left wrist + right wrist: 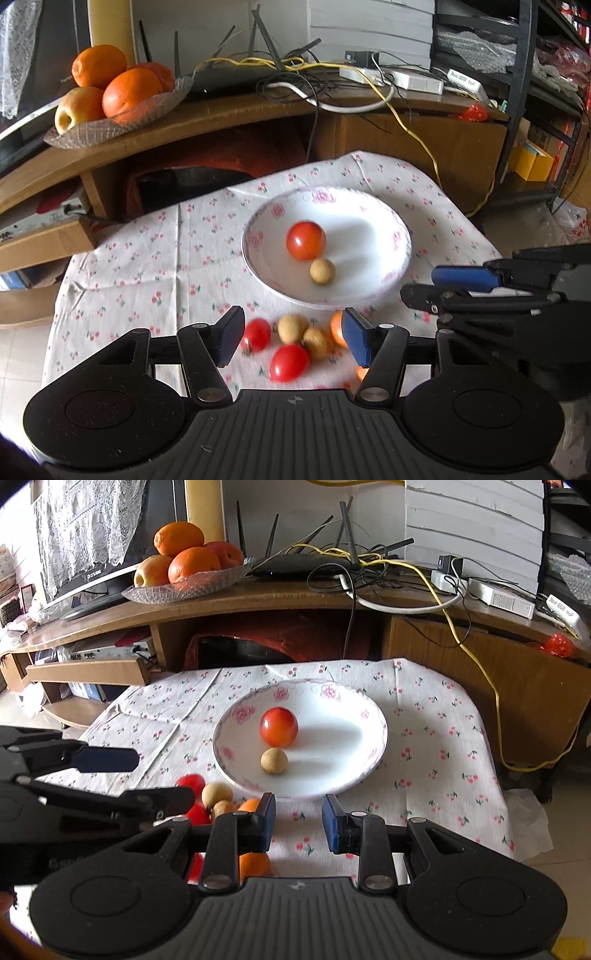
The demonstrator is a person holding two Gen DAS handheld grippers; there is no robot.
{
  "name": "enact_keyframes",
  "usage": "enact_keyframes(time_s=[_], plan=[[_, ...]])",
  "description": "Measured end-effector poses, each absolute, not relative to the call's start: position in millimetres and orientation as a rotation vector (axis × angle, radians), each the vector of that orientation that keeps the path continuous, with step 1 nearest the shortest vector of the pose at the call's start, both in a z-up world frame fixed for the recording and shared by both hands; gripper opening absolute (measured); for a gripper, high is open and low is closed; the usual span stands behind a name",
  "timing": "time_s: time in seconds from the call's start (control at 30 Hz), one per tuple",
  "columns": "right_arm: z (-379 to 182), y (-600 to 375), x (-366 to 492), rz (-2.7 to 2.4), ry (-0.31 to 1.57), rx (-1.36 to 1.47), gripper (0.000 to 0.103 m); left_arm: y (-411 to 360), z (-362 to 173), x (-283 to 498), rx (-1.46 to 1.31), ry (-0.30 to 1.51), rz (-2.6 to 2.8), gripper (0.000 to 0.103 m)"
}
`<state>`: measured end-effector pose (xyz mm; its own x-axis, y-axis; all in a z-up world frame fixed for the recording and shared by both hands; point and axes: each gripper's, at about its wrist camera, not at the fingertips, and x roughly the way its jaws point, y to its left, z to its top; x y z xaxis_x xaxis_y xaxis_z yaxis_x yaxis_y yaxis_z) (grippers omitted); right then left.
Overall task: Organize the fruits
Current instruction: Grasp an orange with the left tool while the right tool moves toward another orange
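The left tongs hang wide open and empty just above a loose cluster of fruit on the cloth-covered bench: red tomatoes, tan round fruits and a small orange one. The right tongs, half open and empty, point at the near rim of the white bowl, which holds one tomato and one tan fruit.

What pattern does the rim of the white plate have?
The white plate has pink flowers around its rim; the right wrist view shows it best.
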<state>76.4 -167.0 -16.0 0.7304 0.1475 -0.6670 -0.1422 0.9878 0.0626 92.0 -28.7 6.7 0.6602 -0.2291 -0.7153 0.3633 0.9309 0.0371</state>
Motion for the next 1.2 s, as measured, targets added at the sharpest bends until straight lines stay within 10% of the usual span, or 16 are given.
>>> enact_keyframes(time_s=[0.73, 1.2], plan=[[-27.6, -172.9, 48.3, 0.172, 0.820, 0.042, 0.029, -40.2, -38.6, 51.6, 0.190, 0.947, -0.396, 0.066], [-42.8, -166.3, 66.8, 0.218, 0.866, 0.044, 0.030, -41.5, -53.3, 56.1, 0.171, 0.978, -0.421, 0.043]])
